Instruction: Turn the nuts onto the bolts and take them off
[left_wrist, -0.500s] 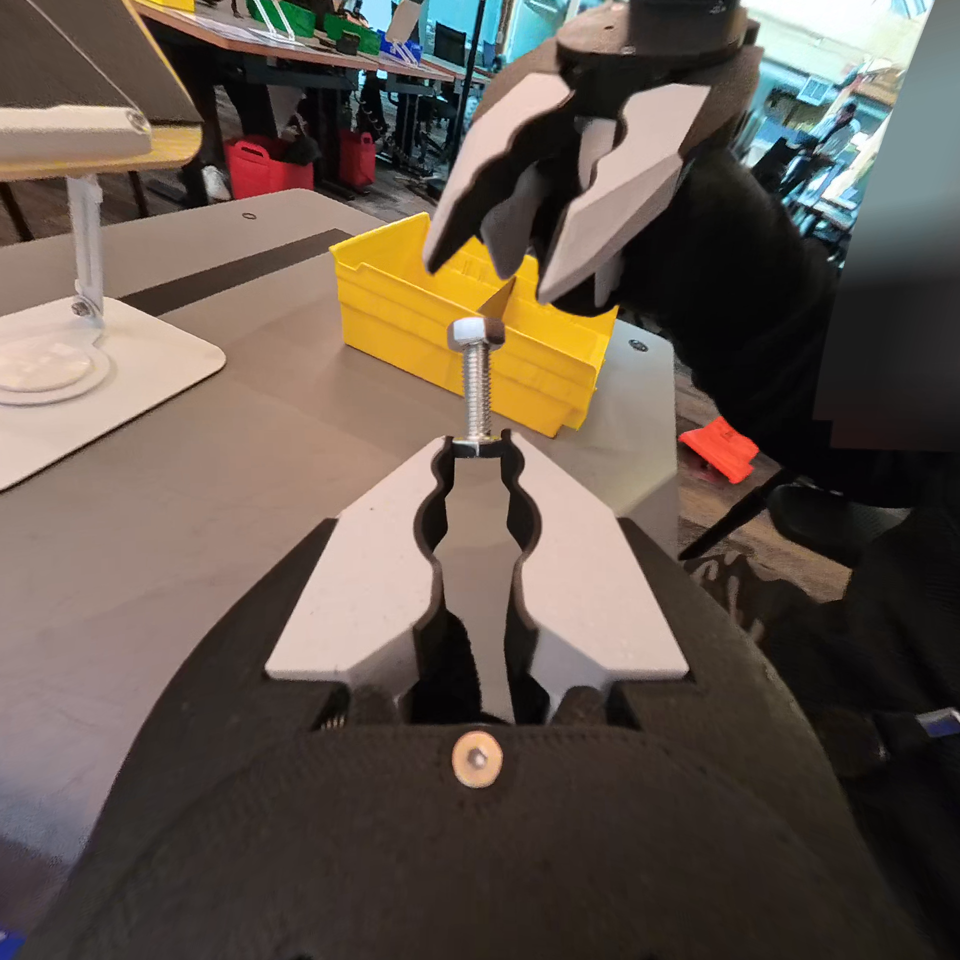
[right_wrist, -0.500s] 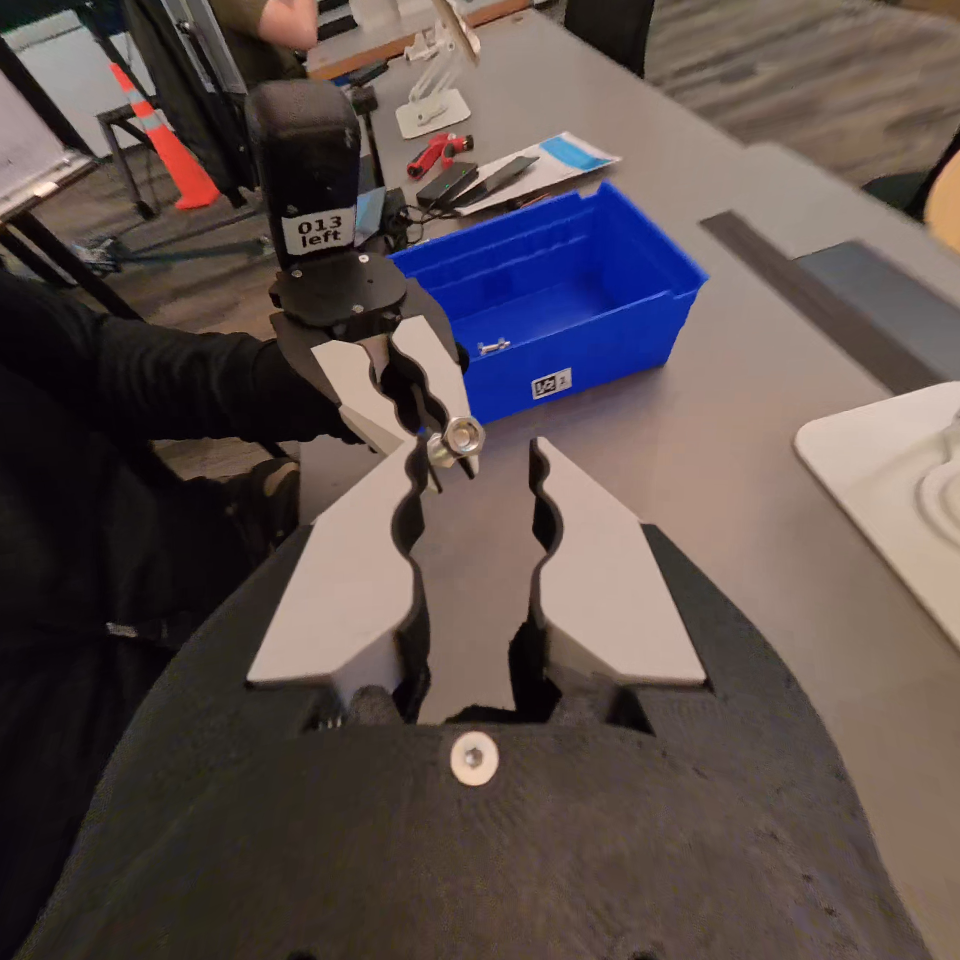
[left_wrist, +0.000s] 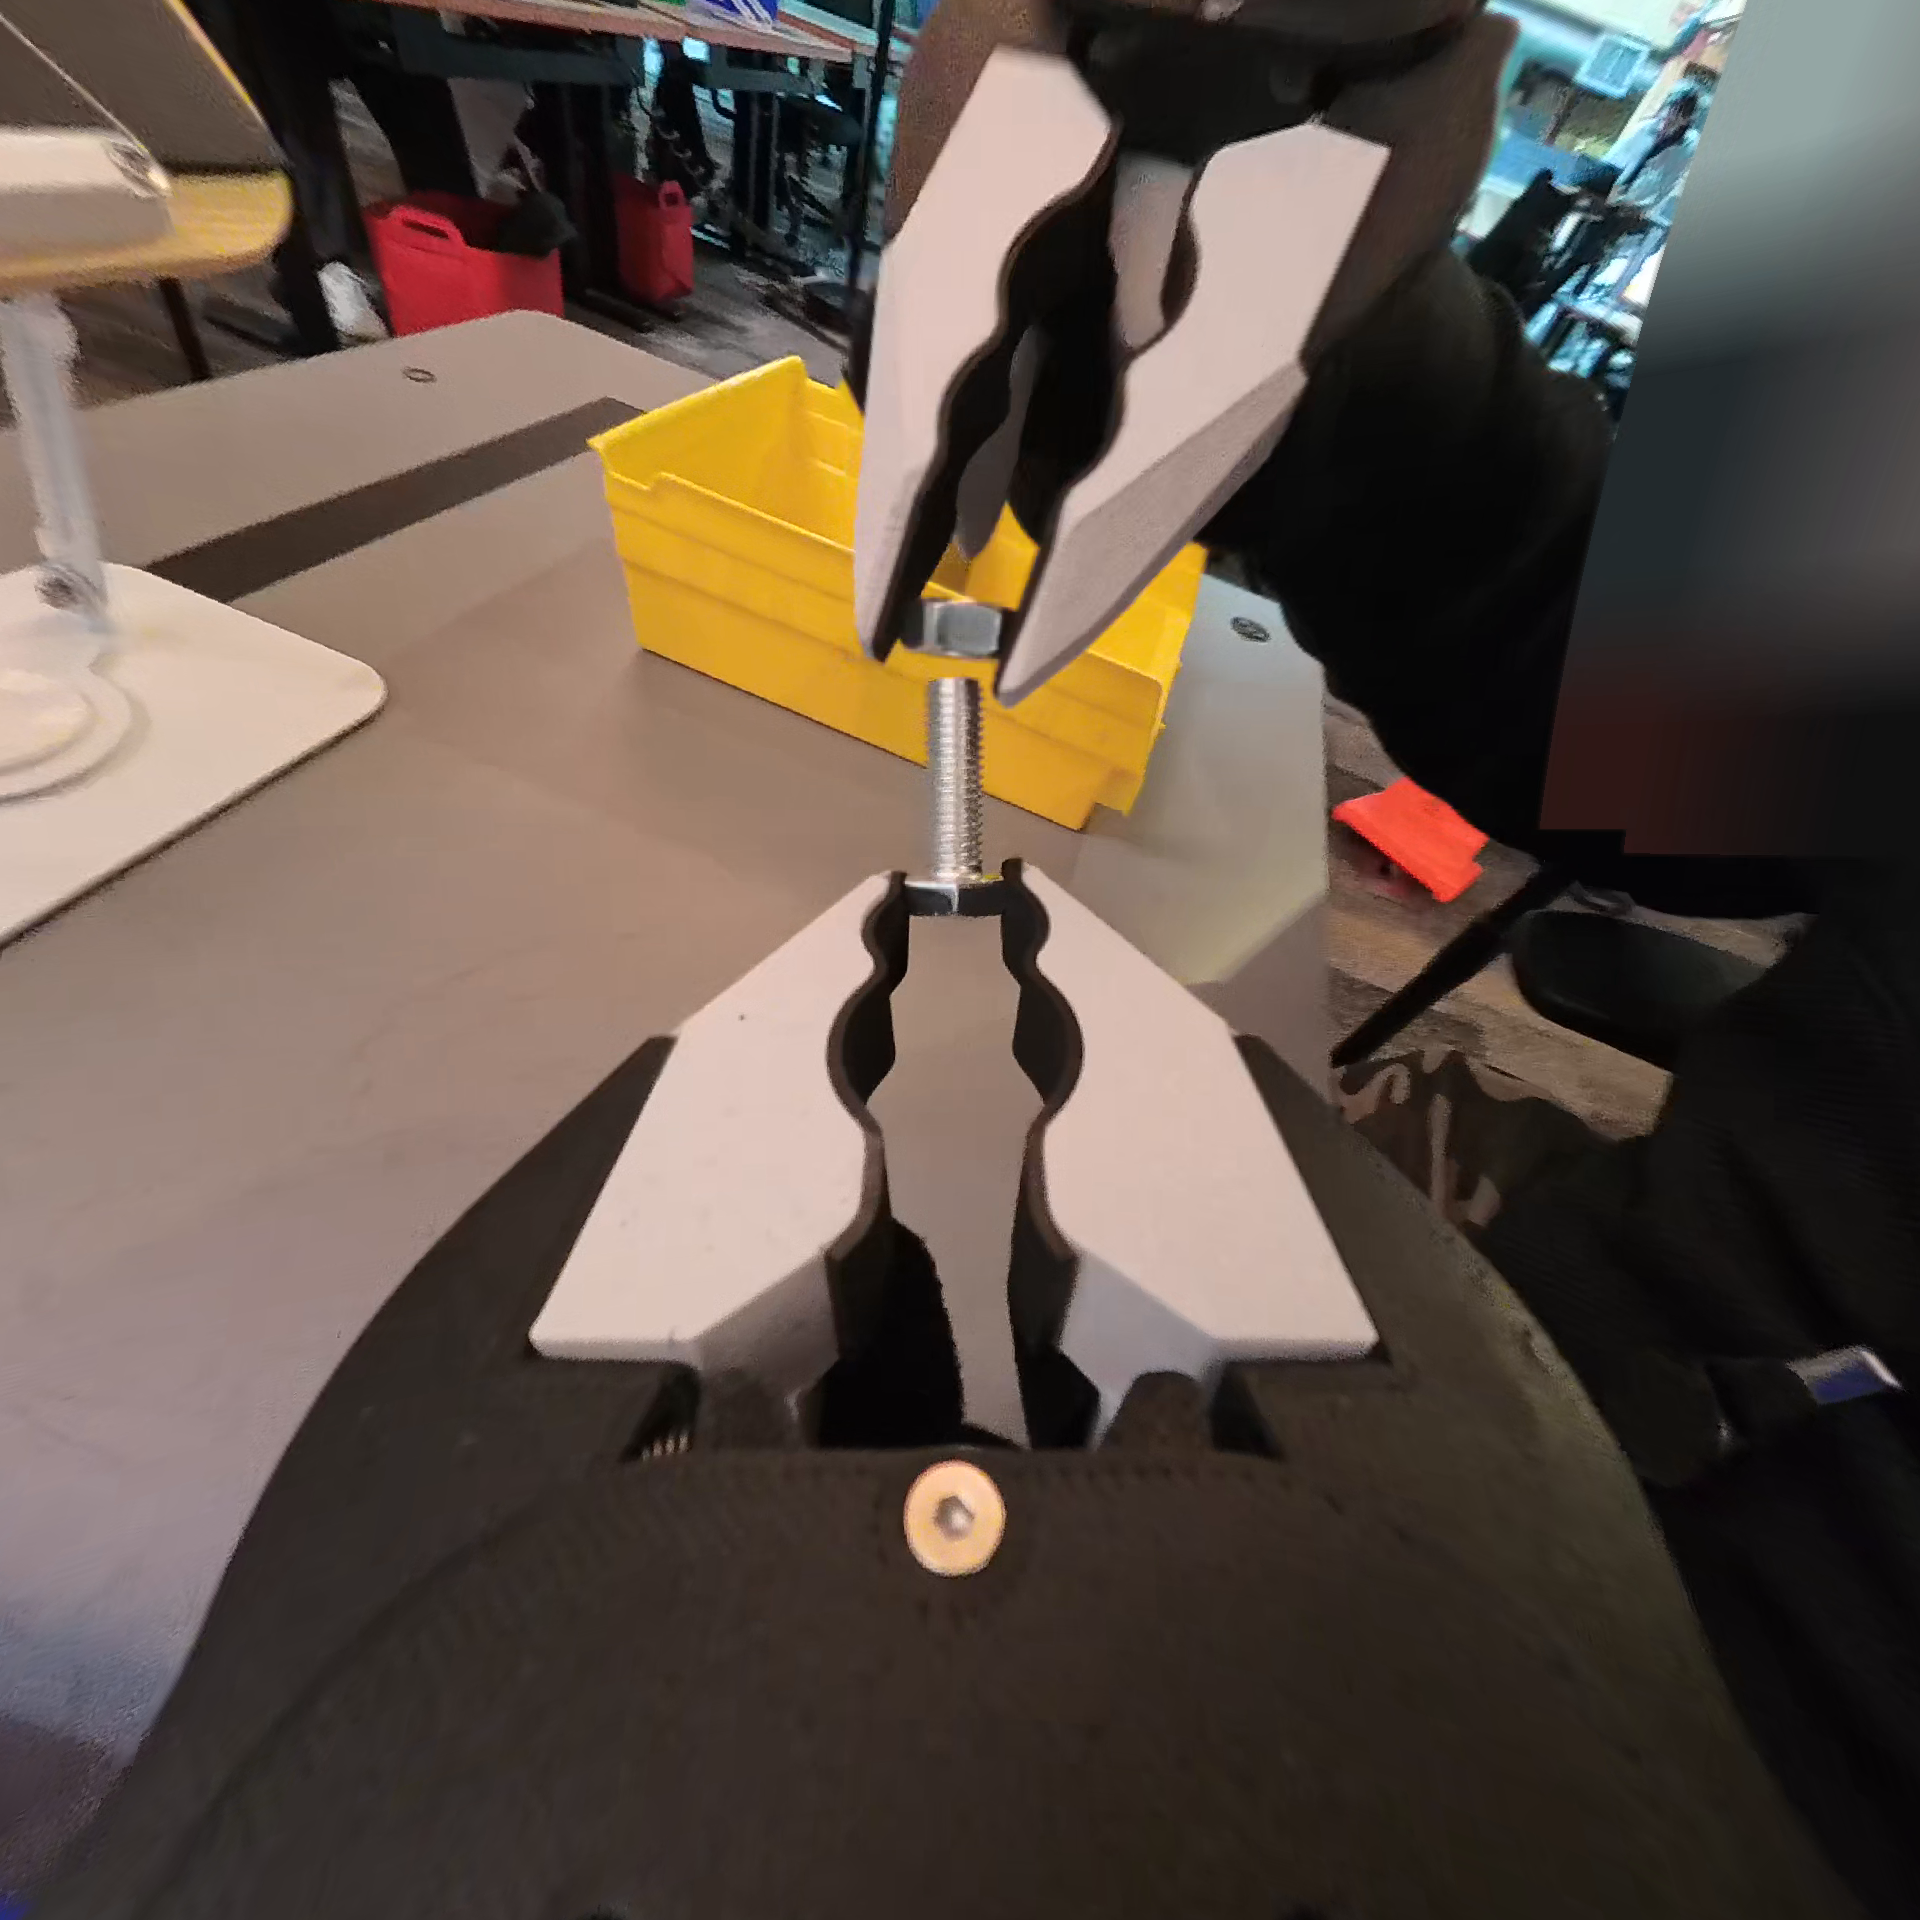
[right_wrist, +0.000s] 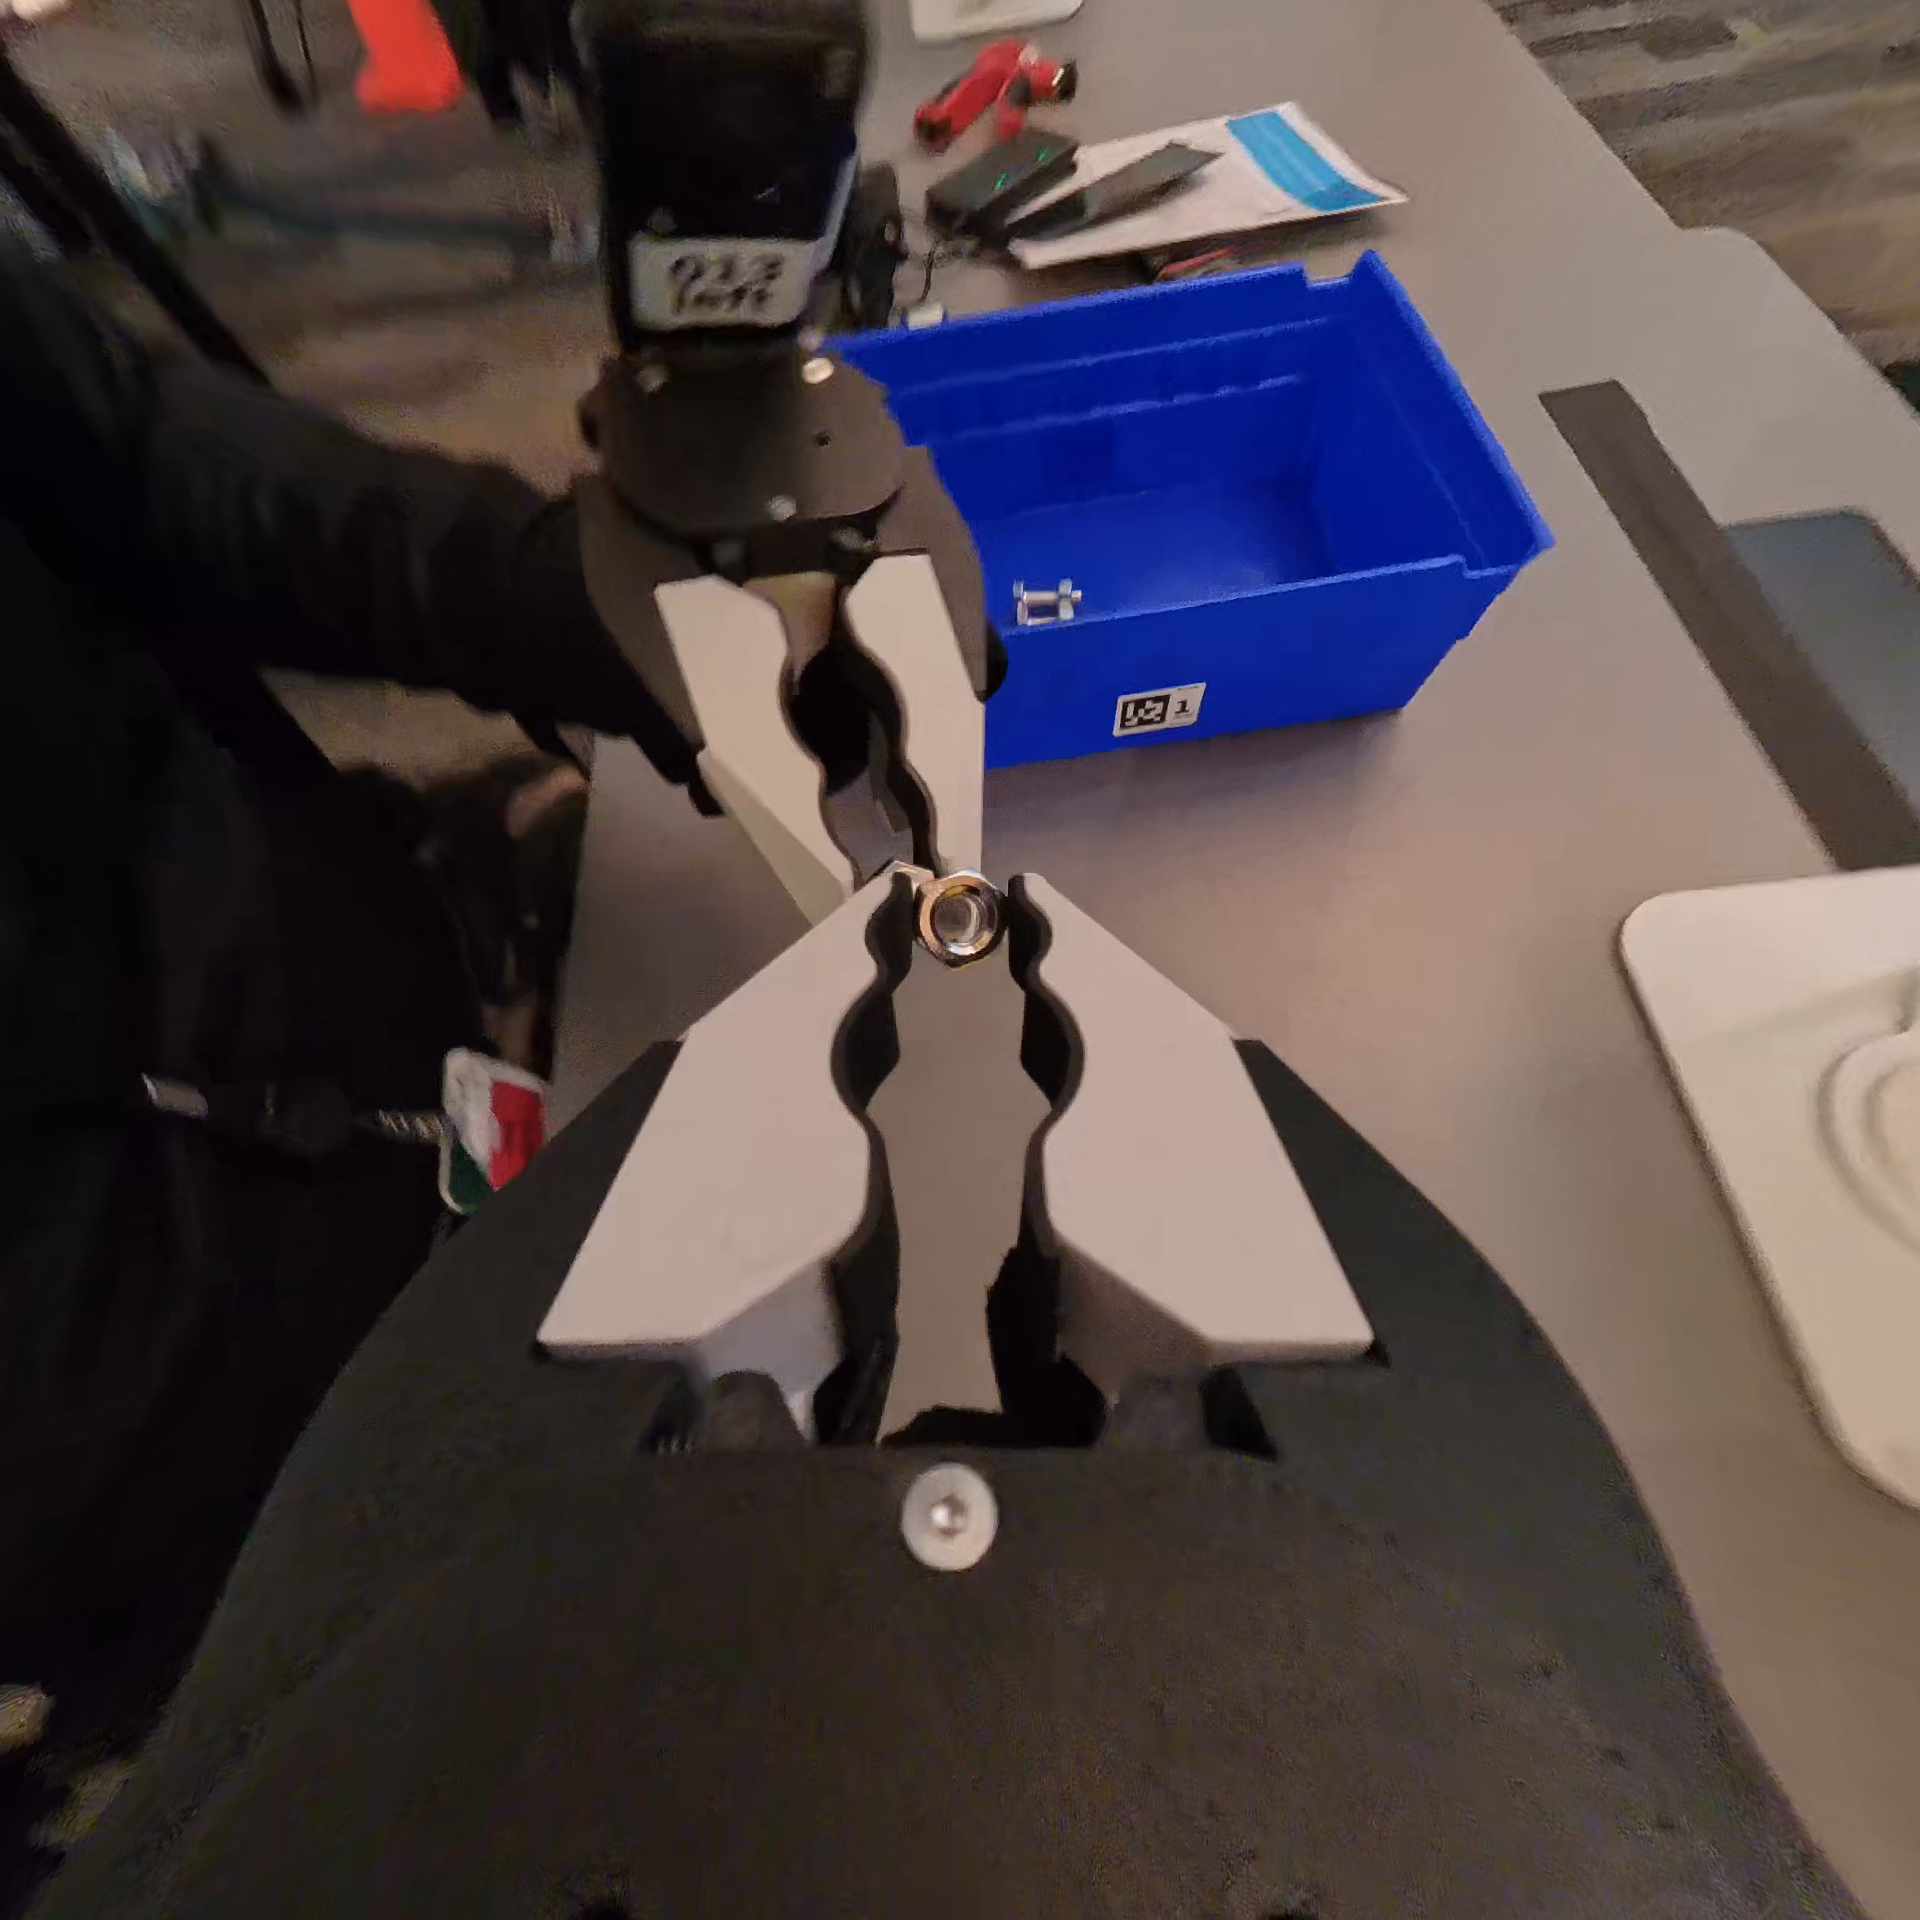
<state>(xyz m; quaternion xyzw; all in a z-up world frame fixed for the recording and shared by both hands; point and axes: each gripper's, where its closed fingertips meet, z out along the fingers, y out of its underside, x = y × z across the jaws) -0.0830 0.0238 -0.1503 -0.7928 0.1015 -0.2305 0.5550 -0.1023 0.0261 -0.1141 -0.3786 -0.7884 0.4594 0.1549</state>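
- The left gripper (left_wrist: 954, 896) sits in the middle of the left wrist view. Its jaws are closed on the flat head of the bolt (left_wrist: 956, 774), and the bolt stands straight up from the tips.
- The right gripper (left_wrist: 951, 649) comes down from the top of that view. Its tips sit on both sides of the nut (left_wrist: 953, 629), which is on the top end of the bolt.
- In the right wrist view, the nut (right_wrist: 958, 918) is just above the middle, between the tips of the right gripper (right_wrist: 956, 914).
- There the left tip touches the nut, but a thin gap shows at the right tip. So I cannot tell if the jaws are gripping the nut yet or only closing on it.
- The step in hand looks like turning the nut on the bolt. I cannot tell which way it should go.
- To do it well, squeeze the flat sides of the nut first, so it does not slip.
- Keep the left gripper still and the bolt straight up.
- Turn the right gripper around the line of the bolt, not off to one side. A tilt could jam the nut on the threads.
- Let go, swing back, grip again, and turn some more.
- The yellow bin (left_wrist: 748, 561) sits behind the bolt on the table (left_wrist: 364, 935), just above the middle of the left wrist view. The blue bin (right_wrist: 1351, 582) sits at the upper right of the right wrist view, with a small metal part (right_wrist: 1047, 603) inside it.
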